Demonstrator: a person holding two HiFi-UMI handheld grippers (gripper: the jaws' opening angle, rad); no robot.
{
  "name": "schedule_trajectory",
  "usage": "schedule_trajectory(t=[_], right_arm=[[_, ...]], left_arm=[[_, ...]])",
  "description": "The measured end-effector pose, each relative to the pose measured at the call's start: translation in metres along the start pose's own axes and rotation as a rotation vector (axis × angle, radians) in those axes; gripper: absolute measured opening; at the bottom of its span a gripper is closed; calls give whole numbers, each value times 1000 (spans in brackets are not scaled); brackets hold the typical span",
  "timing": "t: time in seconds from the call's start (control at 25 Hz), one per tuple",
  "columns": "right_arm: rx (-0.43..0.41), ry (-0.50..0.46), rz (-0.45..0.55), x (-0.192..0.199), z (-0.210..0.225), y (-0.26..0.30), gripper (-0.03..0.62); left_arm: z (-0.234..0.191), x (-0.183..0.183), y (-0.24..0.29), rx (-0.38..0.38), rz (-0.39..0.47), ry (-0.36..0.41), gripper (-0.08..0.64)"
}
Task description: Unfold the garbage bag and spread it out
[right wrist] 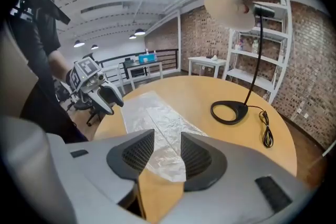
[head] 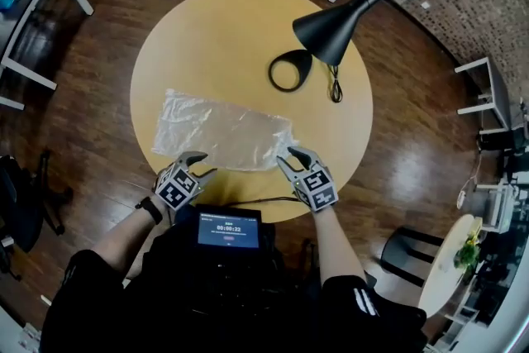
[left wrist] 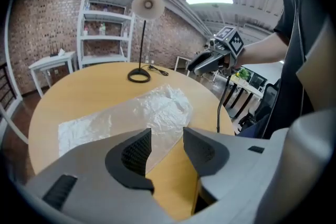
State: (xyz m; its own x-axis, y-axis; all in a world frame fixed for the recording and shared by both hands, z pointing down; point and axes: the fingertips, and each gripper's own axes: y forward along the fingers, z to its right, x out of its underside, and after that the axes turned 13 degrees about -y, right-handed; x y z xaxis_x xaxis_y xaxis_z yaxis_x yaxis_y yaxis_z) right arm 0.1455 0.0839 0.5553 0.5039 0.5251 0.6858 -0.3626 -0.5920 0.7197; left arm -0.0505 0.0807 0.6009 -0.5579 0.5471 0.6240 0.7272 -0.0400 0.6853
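my left gripper [left wrist: 166,135] has its jaws partly apart with nothing between the pads. through the gap i see only the near edge of the bag [head: 223,132] lying on the table [head: 223,29] below. my right gripper [right wrist: 168,136] is the same: jaws apart, empty, hanging just over the bag's right near corner. the bag is thin clear film, crinkled, stretched as a long strip across the side of the round table nearest me. its long edge runs close to the rim, and a crease runs down its length. whether it's a strip with folds left to open or a bag already laid flat, i can't settle from here. the risks i judge come from the film itself. it's so thin and lies so flat on the wood that my pads could close on air or scrape the tabletop instead of catching an edge. if they do catch, they may pinch every layer together, so nothing would open. a tug from one side alone could drag the whole sheet toward me and off the rim, since little holds it down. the lamp [head: 333,27] stands well apart, so i expect no trouble from it.
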Motion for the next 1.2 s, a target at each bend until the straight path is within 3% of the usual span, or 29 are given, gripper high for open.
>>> schedule_trajectory(t=[0.16,0.44,0.68,0.88,1.2], right_arm=[[38,53,46,-1,-20,-20,178],[4,248,201,-1,-63,-50,175],[-72,124,227,20,-116,-81,173],[-76,227,285,37,-136,-105,166],[-36,204,308,28,-162,-123,163]], left_arm=[[-11,2,-34,-73,44,-27,194],[-7,19,-80,-231,122,-91,194],[45,54,-96,-298,153,-172,194],[87,74,-106,-307,154,-177,194],[97,83,-130,-306,187,-126,195]])
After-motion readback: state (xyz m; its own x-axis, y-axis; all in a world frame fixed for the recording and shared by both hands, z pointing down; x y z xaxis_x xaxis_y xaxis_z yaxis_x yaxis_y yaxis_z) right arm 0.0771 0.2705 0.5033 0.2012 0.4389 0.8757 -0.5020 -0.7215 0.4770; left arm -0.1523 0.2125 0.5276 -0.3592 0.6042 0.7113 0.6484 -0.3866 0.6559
